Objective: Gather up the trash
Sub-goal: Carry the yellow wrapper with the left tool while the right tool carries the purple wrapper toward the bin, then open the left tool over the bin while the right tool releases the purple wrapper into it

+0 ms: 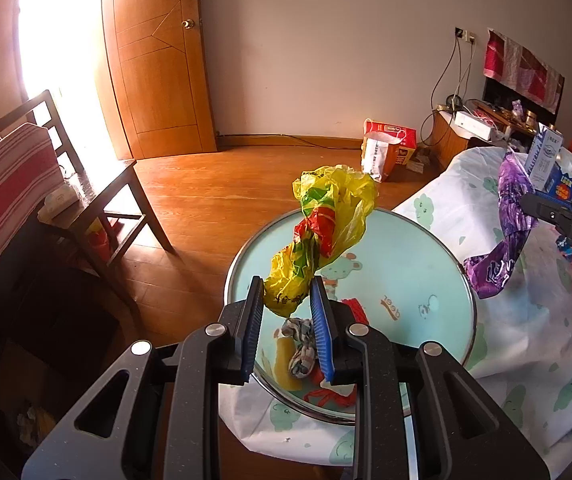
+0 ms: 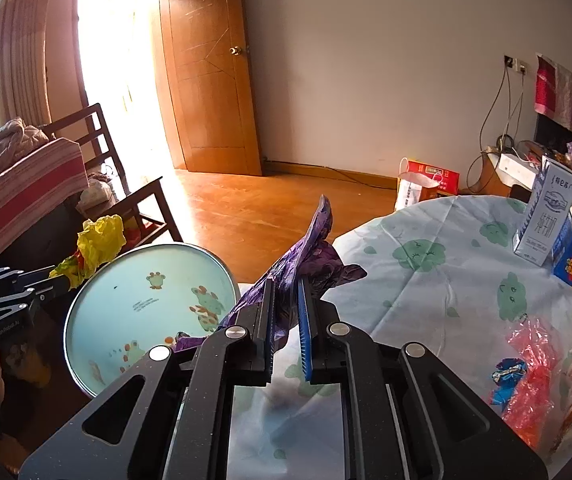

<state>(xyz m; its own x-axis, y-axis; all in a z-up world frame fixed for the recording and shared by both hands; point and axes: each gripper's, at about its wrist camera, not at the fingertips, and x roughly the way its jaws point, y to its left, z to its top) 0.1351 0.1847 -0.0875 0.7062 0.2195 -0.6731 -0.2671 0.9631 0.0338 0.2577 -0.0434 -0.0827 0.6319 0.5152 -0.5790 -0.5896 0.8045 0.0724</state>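
— Where is the yellow bag (image 1: 327, 236) held?
— It is clamped between the left gripper (image 1: 286, 300) fingers, raised over the round basin (image 1: 425, 248).
— And the purple wrapper (image 2: 301, 264)?
— It is pinched in the right gripper (image 2: 286, 304), beside the table (image 2: 425, 280) edge.

Basin (image 1: 425, 248) left of cartons (image 2: 545, 220)

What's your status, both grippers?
Left gripper shut on yellow plastic bag above basin. Right gripper shut on purple wrapper. Nothing blocking.
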